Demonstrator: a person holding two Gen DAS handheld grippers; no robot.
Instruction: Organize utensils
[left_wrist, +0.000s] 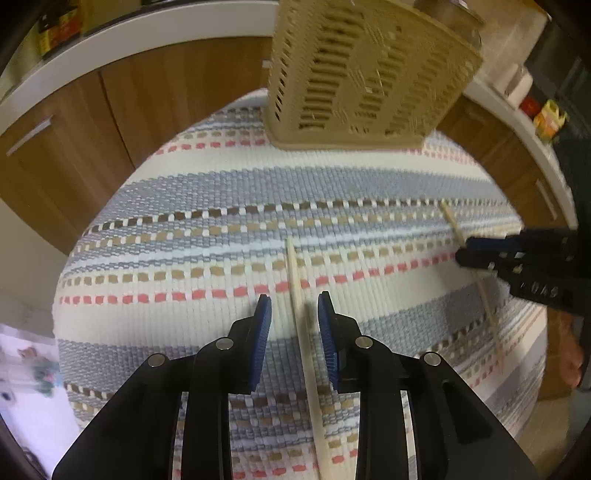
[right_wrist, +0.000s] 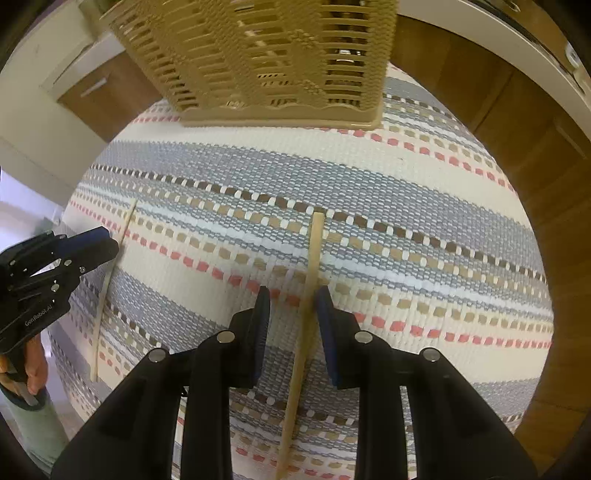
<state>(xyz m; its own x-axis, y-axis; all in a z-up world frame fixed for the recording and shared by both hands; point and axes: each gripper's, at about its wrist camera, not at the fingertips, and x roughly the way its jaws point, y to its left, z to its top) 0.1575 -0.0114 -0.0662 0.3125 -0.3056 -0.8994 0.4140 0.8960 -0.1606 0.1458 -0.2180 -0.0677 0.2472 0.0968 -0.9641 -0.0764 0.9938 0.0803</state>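
Observation:
Two wooden chopsticks lie on a striped woven mat (left_wrist: 221, 192). My left gripper (left_wrist: 294, 312) is open, its blue pads (left_wrist: 263, 325) either side of one chopstick (left_wrist: 295, 280), apart from it. My right gripper (right_wrist: 292, 306) is open around the other chopstick (right_wrist: 314, 254), which lies close to the right pad (right_wrist: 327, 321). Each gripper shows in the other's view: the right one (left_wrist: 480, 254) over its chopstick (left_wrist: 452, 221), the left one (right_wrist: 92, 243) by its chopstick (right_wrist: 110, 273). A beige slotted utensil basket (left_wrist: 362, 70) stands at the mat's far edge, also in the right wrist view (right_wrist: 266, 55).
Brown cabinet doors (left_wrist: 110, 122) under a white countertop (left_wrist: 147, 48) curve behind the mat. Small items (left_wrist: 546, 118) sit on the counter at the right. The mat (right_wrist: 369, 177) fills most of both views. A person's hand (right_wrist: 35, 369) holds the left gripper.

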